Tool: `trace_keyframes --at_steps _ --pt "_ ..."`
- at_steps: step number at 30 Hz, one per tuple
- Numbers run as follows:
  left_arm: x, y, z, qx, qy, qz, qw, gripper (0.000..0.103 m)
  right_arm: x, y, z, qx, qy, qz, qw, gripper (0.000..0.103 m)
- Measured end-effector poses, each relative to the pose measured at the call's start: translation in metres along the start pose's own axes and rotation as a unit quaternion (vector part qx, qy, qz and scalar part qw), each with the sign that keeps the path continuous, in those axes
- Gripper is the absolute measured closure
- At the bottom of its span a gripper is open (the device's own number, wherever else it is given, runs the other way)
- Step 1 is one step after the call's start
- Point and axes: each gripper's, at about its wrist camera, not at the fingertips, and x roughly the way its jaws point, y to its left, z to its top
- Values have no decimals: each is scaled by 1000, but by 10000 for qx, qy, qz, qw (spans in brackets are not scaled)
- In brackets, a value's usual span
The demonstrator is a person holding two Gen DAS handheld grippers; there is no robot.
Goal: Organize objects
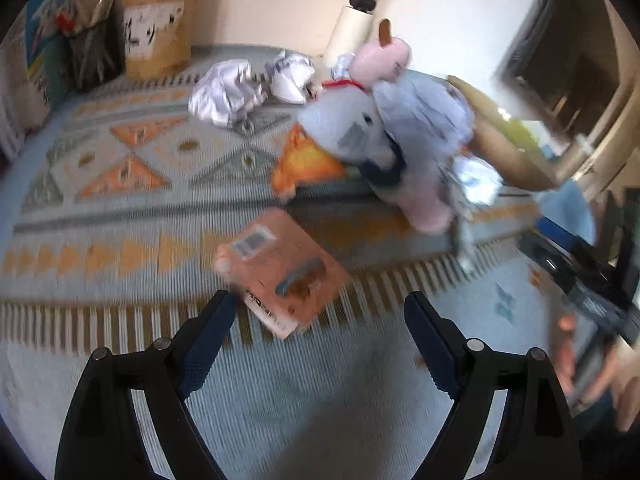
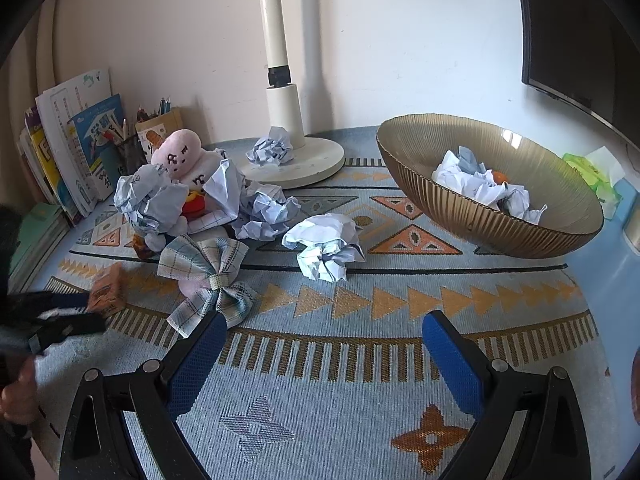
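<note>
- Ribbed amber bowl (image 2: 460,208): sits on the patterned mat (image 2: 360,380) toward the bench's far right edge and already holds crumpled paper. Looks rigid and glassy; probably heavy, breakable and slick. Best left in place as the collecting bin.
- Plush toy (image 2: 178,156): far left of the mat, half buried under paper. Soft, light, compressible; a pinch across the head or body should hold.
- Plaid fabric bow (image 2: 208,276): near the front fringe, left of centre. Limp cloth; take it at the knotted middle, not a loop.
- Crumpled paper ball (image 2: 326,248): mid-mat, apart from the bowl, with more wads round the plush and the lamp base (image 2: 296,160). Very light, springy, crushes easily; grip across the bulk.
- Small orange box (image 1: 280,268): lies flat at the near fringed edge, just ahead of the left claw (image 1: 320,304). Stiff card, light; take it across the narrow sides.
- Left claw: spread wide, nothing pinched; the view is motion-blurred.
- Right claw (image 2: 324,336): spread, empty, over bare mat.
</note>
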Motion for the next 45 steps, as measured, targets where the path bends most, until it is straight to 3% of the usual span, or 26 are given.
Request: trace_keyframes --at_steps 5,6,9,10,13,14,17,18,22,27,29,30,31,35,37,39,40,43,44,45 --pt "15 -14 13 303 -47 417 9987 19 0 0 0 -12 6 26 10000 5" --pt "15 -16 12 287 -128 472 9984 25 1 0 0 -10 7 28 10000 5" --pt "10 -15 11 236 -257 774 9964 62 0 0 0 -9 -17 4 10000 5" --pt "8 -13 10 167 -265 769 9965 66 -1 0 0 -17 -28 15 10000 5" --pt "-11 -2 3 -58 -531 826 9952 66 6 3 5 111 367 328 9987 5" --pt "-20 3 0 -116 -697 1000 9925 66 10 4 9 374 621 704 9949 5" --pt "-37 23 -12 -336 -1066 1170 9868 66 4 20 28 823 514 1644 9816 5" --pt "-41 34 -18 -540 -1201 1198 9840 66 3 28 36 768 464 1735 9807 5" --pt "-46 52 -20 -1063 -1399 1571 9718 66 6 69 64 143 255 1401 9897 5" --pt "-44 53 -20 -895 -1436 1398 9756 66 28 104 84 -94 306 1051 9940 5" --pt "-42 55 -20 -958 -1442 1364 9754 66 46 111 87 -181 454 848 9952 27" --pt "-42 57 -20 -1002 -1453 1344 9751 66 51 111 86 -188 553 944 9938 59" --pt "-42 57 -21 -1023 -1469 1323 9749 66 53 108 85 -100 603 1063 9924 64" --pt "-41 56 -21 -961 -1501 1261 9759 66 15 84 74 186 204 1361 9903 64" --pt "-41 52 -20 -877 -1503 1307 9760 66 -8 72 67 201 201 1199 9924 64" --pt "-41 52 -20 -870 -1501 1296 9763 66 -19 48 55 382 553 1117 9915 63" --pt "-41 53 -20 -883 -1498 1295 9762 66 -17 33 47 574 866 1332 9856 62" --pt "-40 54 -20 -899 -1467 1297 9765 66 5 0 18 1285 1675 2168 9531 61" --pt "-40 53 -20 -883 -1458 1312 9766 66 14 -7 11 1457 1836 2185 9473 61" --pt "-39 52 -20 -875 -1452 1333 9765 66 18 -11 6 1496 1876 1943 9511 60"
